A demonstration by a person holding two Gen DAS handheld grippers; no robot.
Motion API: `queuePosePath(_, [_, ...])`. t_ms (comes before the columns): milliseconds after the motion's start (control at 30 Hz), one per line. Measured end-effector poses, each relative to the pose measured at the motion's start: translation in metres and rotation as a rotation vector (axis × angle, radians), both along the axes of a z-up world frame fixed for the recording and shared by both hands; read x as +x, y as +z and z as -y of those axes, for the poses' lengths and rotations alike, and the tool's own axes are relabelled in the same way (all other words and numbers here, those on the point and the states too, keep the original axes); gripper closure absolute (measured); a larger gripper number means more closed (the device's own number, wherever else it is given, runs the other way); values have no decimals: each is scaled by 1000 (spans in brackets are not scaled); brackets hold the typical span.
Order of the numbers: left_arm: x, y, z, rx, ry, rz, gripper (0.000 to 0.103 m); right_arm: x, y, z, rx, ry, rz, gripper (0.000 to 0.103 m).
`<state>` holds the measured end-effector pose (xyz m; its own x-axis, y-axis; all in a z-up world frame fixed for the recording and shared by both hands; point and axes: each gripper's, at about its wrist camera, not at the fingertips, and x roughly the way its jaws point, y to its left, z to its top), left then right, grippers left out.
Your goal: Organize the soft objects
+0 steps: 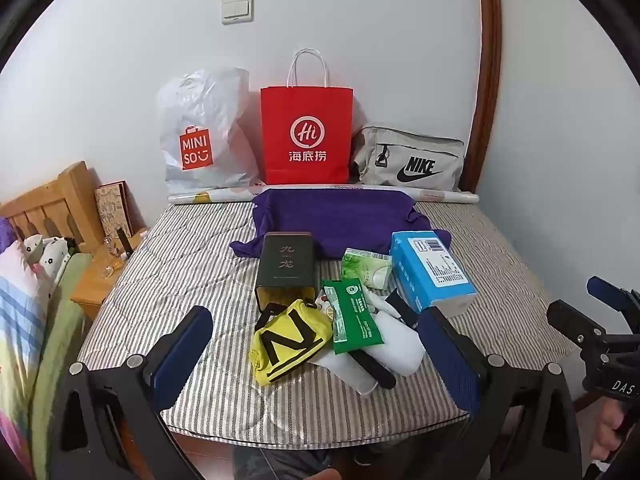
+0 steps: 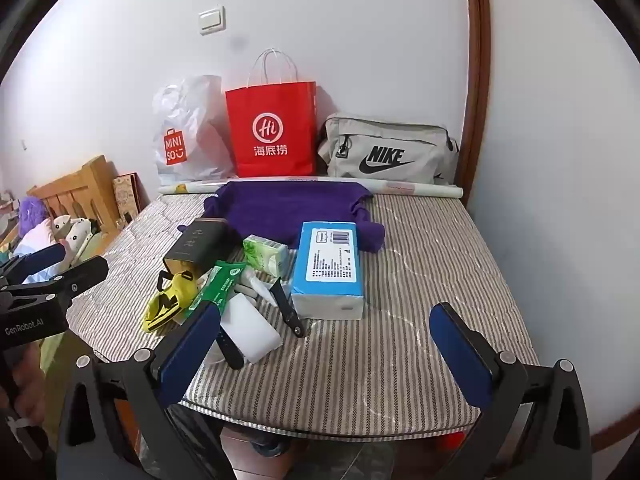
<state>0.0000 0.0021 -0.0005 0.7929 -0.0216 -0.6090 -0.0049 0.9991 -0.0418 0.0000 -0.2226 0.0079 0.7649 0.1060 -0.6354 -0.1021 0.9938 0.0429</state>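
Bed: we work over a grey striped mattress (image 1: 168, 280); the soft goods lie heaped mid-bed.
Bags: red paper bag (image 1: 306, 136) leans on the wall, probably a destination.
Towel: purple cloth (image 1: 332, 216) spread behind the pile.
Tissues: blue plastic-wrapped pack (image 1: 430, 270) beside it.
Grippers: left hand-held gripper (image 1: 320, 340) and right hand-held gripper (image 2: 324, 344) gape wide, empty, hovering before any pick.
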Motion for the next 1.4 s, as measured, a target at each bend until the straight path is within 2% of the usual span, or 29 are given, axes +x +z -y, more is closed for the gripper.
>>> queuePosePath(267, [0,0,2,26,-1,-6,0,-4,5,-1,6,-2,12,0])
queuePosePath(1400, [-2,3,1,21,4,-6,0,-15,12,-2,7,-4,42,0])
